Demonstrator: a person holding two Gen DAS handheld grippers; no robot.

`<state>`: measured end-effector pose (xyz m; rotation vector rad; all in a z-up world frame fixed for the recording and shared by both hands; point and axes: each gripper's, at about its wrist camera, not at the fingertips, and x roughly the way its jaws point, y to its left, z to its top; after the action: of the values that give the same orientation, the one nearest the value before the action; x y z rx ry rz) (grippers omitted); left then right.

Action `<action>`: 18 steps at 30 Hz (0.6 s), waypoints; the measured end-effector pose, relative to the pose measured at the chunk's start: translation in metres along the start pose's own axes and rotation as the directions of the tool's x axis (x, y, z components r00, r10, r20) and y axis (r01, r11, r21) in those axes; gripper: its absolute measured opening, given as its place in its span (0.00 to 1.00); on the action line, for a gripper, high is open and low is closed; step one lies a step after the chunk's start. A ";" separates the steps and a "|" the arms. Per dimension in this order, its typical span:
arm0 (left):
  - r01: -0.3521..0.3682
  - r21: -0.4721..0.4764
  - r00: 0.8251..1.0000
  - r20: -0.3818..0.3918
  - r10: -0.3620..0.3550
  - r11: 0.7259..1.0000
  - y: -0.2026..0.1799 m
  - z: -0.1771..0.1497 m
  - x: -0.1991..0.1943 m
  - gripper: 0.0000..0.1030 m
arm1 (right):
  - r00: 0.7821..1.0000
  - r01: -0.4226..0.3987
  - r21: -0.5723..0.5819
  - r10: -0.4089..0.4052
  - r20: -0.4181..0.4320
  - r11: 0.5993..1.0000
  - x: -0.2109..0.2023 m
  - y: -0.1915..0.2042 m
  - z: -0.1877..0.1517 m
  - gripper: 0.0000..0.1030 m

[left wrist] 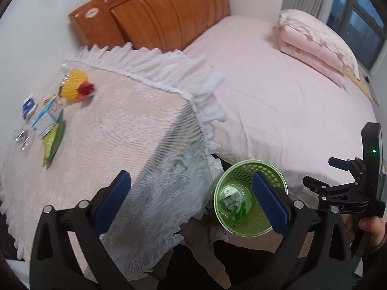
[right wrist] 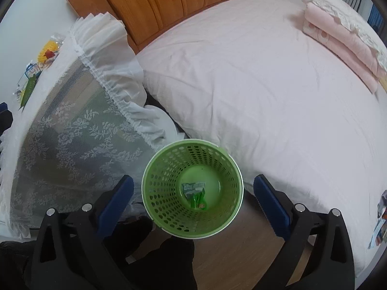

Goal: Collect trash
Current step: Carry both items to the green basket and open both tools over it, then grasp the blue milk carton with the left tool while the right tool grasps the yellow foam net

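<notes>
A green mesh bin (right wrist: 169,207) stands on the floor between the bed and the lace-covered table; it also shows in the left wrist view (left wrist: 241,169). Wrappers (right wrist: 194,193) lie on its bottom. My right gripper (right wrist: 193,198) is open and empty, right above the bin. My left gripper (left wrist: 191,198) is open and empty above the table's near corner. Trash lies at the table's far left: a yellow and red wrapper (left wrist: 75,85), a blue and white packet (left wrist: 47,118), a green packet (left wrist: 54,142), a blue wrapper (left wrist: 29,107) and clear plastic (left wrist: 21,137).
The lace cloth (left wrist: 125,130) covers the table and hangs over its edges. The bed (right wrist: 266,84) with pink sheet lies to the right, with folded pink bedding (right wrist: 343,46) at its far side. A wooden headboard (left wrist: 164,12) is behind. A wrapper (right wrist: 381,222) lies at the bed's right edge.
</notes>
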<state>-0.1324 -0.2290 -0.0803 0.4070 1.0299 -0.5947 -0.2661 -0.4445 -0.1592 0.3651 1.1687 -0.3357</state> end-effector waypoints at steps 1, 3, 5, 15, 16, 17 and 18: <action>-0.021 -0.034 1.000 0.013 0.021 0.999 0.013 0.001 -0.007 0.93 | 1.000 0.005 -0.014 -0.005 0.020 1.000 -0.005 0.005 0.007 0.97; -0.061 -0.086 0.997 0.033 0.064 0.994 0.036 0.001 -0.017 0.93 | 0.998 0.008 -0.054 -0.005 0.066 0.999 -0.016 0.021 0.023 0.98; -0.105 -0.129 0.992 0.050 0.112 0.986 0.058 0.001 -0.026 0.93 | 0.994 0.005 -0.103 0.006 0.109 0.995 -0.029 0.041 0.041 0.98; -0.203 -0.306 0.976 0.008 0.216 0.930 0.189 -0.011 -0.016 0.93 | 0.972 -0.071 -0.194 0.112 0.208 0.978 -0.052 0.149 0.104 0.98; -0.202 -0.316 0.977 -0.003 0.212 0.927 0.201 -0.009 -0.011 0.93 | 0.970 -0.090 -0.189 0.129 0.205 0.978 -0.050 0.160 0.108 0.98; -0.202 -0.327 0.978 -0.015 0.208 0.923 0.212 -0.007 -0.007 0.93 | 0.969 -0.106 -0.187 0.143 0.202 0.977 -0.049 0.171 0.112 0.98; -0.197 -0.335 0.979 -0.021 0.201 0.922 0.223 -0.002 -0.002 0.93 | 0.969 -0.110 -0.190 0.148 0.200 0.976 -0.049 0.182 0.114 0.98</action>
<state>0.0066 -0.0548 -0.0704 0.2018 1.0389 -0.2310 -0.1092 -0.3297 -0.0550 0.2415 0.9507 -0.1502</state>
